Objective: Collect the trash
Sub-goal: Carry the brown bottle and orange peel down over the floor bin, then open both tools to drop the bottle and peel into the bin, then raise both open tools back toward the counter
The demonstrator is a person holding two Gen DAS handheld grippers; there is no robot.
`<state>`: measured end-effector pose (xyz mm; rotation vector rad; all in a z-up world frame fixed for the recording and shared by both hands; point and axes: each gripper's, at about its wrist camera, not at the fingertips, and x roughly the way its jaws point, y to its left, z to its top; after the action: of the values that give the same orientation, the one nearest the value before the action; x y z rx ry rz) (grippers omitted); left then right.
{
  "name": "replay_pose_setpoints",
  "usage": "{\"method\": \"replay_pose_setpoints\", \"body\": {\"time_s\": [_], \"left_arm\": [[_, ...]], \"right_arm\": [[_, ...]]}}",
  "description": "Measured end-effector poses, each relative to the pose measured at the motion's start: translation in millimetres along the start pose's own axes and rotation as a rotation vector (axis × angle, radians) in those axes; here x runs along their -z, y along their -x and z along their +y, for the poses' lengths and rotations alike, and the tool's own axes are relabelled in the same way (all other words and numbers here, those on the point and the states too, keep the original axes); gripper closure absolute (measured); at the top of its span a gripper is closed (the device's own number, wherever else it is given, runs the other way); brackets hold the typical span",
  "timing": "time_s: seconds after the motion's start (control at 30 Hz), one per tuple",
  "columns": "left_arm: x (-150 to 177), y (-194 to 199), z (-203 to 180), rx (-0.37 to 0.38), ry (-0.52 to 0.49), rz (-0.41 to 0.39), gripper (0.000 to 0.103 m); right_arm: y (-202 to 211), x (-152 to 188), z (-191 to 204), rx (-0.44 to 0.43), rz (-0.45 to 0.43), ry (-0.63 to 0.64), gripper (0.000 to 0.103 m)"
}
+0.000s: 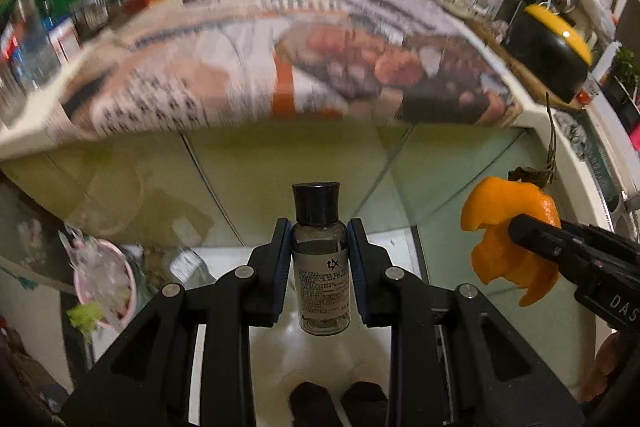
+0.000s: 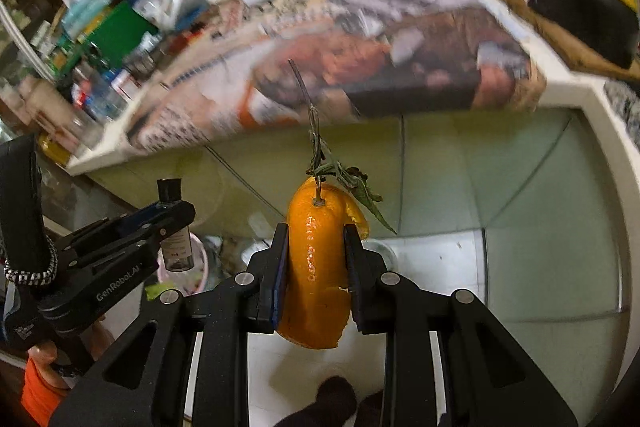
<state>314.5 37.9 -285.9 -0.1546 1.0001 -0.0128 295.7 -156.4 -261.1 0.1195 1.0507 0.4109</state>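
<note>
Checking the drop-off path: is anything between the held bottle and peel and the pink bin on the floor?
Nothing visible. The left gripper holds the bottle and the right gripper the orange peel, both in open air over the floor. The pink bin sits below to the left, already holding trash, its top uncovered.

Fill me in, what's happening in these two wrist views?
A person is collecting trash with a handheld gripper in each hand. The left gripper is shut on a small clear bottle with a black cap, held upright. The right gripper is shut on an orange peel with its stem and dried leaves attached. Both are held off the newspaper-covered counter, above the floor, where a pink bin of rubbish sits at lower left.
</note>
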Motion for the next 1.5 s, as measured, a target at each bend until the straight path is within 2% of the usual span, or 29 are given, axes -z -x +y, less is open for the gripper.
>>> {"method": "replay_pose_setpoints", "body": {"time_s": [0.27, 0.57, 0.7, 0.83, 0.93, 1.03, 1.13, 1.2, 1.4, 1.5], "left_arm": [[54.0, -134.9, 10.8, 0.012, 0.063, 0.072, 0.076], [125.2, -300.9, 36.7, 0.023, 0.046, 0.128, 0.076], [146.3, -358.6, 47.4, 0.042, 0.044, 0.139, 0.076], [161.6, -406.6, 57.9, 0.066, 0.055, 0.147, 0.076], [168.4, -430.9, 59.6, 0.098, 0.069, 0.149, 0.076], [172.3, -447.6, 57.5, 0.095, 0.055, 0.138, 0.076], [174.8, -452.8, 61.0, 0.090, 0.056, 0.136, 0.074], [174.6, -454.0, 60.3, 0.084, 0.066, 0.148, 0.073], [168.0, -422.0, 52.0, 0.034, 0.051, 0.149, 0.073], [157.0, -385.2, 45.1, 0.041, 0.061, 0.127, 0.065]], "right_arm": [[-117.6, 39.5, -59.3, 0.005, 0.075, 0.008, 0.079], [-295.8, 102.6, -116.3, -0.035, 0.165, -0.037, 0.079], [-347.1, 119.2, -127.1, -0.042, 0.171, -0.013, 0.079], [-381.4, 130.7, -135.9, -0.047, 0.154, 0.031, 0.077], [-397.2, 134.0, -135.3, -0.050, 0.143, 0.059, 0.076], [-405.2, 133.6, -135.9, -0.062, 0.137, 0.069, 0.073], [-409.9, 134.4, -137.9, -0.064, 0.137, 0.066, 0.063], [-410.7, 133.3, -140.3, -0.077, 0.136, 0.054, 0.060], [-387.7, 124.5, -138.3, -0.074, 0.146, 0.040, 0.059], [-357.3, 115.1, -132.1, -0.066, 0.142, 0.041, 0.059]]}}
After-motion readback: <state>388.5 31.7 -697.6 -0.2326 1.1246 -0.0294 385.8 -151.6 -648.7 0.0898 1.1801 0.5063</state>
